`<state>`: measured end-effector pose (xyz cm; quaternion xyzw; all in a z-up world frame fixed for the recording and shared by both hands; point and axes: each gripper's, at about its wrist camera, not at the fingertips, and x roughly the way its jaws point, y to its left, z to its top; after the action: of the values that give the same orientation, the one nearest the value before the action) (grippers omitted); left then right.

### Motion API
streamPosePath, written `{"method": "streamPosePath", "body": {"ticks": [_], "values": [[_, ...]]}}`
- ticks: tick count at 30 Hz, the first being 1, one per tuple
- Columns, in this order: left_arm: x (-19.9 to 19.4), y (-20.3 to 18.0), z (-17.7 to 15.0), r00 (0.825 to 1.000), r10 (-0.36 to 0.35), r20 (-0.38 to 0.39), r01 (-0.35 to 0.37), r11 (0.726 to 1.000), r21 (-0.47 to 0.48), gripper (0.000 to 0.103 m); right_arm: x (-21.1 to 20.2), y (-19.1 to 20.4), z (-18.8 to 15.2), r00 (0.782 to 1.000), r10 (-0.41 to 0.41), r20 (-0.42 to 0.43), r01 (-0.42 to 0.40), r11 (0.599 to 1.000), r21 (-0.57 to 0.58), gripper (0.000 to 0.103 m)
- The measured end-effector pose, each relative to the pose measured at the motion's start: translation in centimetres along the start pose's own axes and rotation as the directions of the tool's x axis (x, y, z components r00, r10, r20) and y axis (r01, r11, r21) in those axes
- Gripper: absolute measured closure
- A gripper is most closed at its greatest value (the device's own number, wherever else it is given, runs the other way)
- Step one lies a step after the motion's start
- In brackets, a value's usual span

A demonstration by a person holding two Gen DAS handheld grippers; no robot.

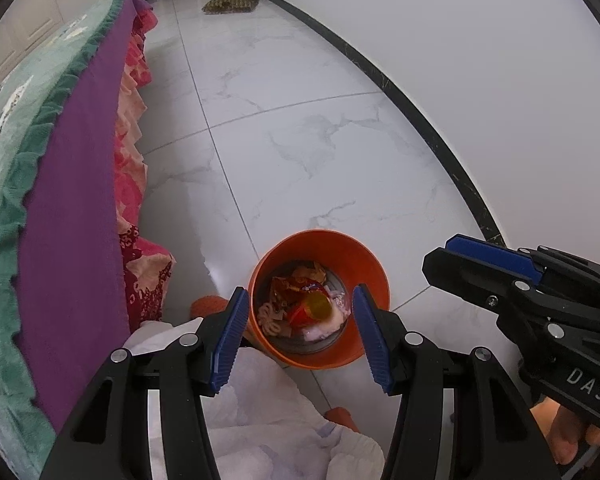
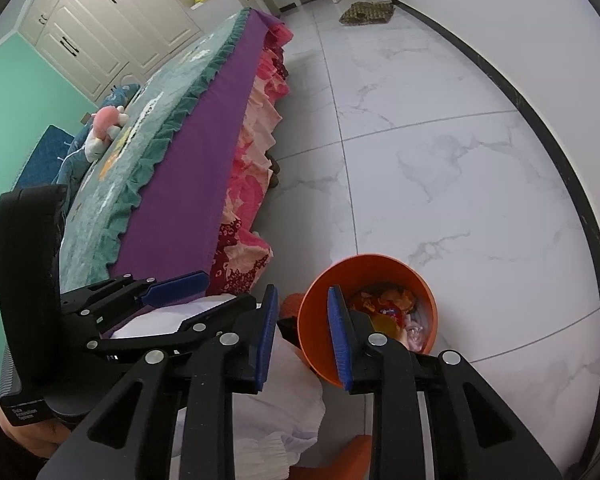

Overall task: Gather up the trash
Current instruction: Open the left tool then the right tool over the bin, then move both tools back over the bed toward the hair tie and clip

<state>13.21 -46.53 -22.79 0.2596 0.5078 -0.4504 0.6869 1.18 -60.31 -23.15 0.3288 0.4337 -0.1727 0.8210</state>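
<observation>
An orange trash bin (image 1: 370, 272) stands on the white tiled floor and holds several wrappers and bits of trash (image 1: 304, 304). My left gripper (image 1: 300, 336) hangs open and empty right above the bin's mouth. My right gripper (image 2: 302, 334) is open and empty over the bin's left rim (image 2: 312, 300); it also shows in the left wrist view (image 1: 480, 258) at the right. The bin's trash shows in the right wrist view (image 2: 388, 308) too. The left gripper shows in the right wrist view (image 2: 172, 284) at the left.
A bed with a purple sheet (image 1: 76, 184), a green cover and a pink floral skirt runs along the left. White clothing (image 1: 252, 408) lies under the grippers. A wall with a black baseboard (image 1: 432, 132) bounds the right. A mat (image 1: 232, 2) lies far back.
</observation>
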Motion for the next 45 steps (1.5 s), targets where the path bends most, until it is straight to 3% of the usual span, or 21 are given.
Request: {"method": "streamPosePath", "body": {"ticks": [5,7,11,22,30,32,38,45], "values": [[-2.7,0.6,-0.6,0.998,0.026,0.052,-0.026,1.000,-0.005,0.047,-1.7,1.7,0.2,0.999,0.004,0.037,-0.003,0.999,-0.034,0.076],[-4.3,1.2,-1.1,0.995,0.042,0.086,-0.041,0.999,-0.021,0.036,-2.2,2.5,0.1,0.999,0.008,0.049,-0.005,0.999,-0.051,0.076],[-7.7,2.4,-2.4,0.985,0.081,0.150,-0.075,0.996,-0.043,0.035,-3.3,5.0,0.0,0.997,0.037,0.070,-0.030,0.995,-0.098,0.076],[-15.3,7.8,-8.8,0.948,0.203,0.247,-0.150,0.965,-0.217,0.035,-4.6,16.6,-1.3,0.981,0.181,0.066,-0.154,0.943,-0.294,0.070],[-19.9,13.1,-14.8,0.917,0.308,0.255,-0.199,0.905,-0.375,0.035,-3.0,27.3,-3.6,0.960,0.281,-0.017,-0.259,0.857,-0.446,0.069],[-21.1,14.6,-16.7,0.905,0.339,0.255,-0.210,0.880,-0.425,0.029,-2.4,29.8,-4.3,0.954,0.296,-0.045,-0.280,0.832,-0.479,0.069],[-23.6,18.9,-21.4,0.884,0.405,0.235,-0.230,0.812,-0.536,0.029,-0.2,38.1,-7.1,0.935,0.323,-0.146,-0.346,0.742,-0.574,0.069],[-25.6,23.3,-25.8,0.864,0.460,0.203,-0.231,0.722,-0.652,0.029,2.3,44.9,-10.1,0.916,0.322,-0.240,-0.399,0.657,-0.640,0.069]]}}
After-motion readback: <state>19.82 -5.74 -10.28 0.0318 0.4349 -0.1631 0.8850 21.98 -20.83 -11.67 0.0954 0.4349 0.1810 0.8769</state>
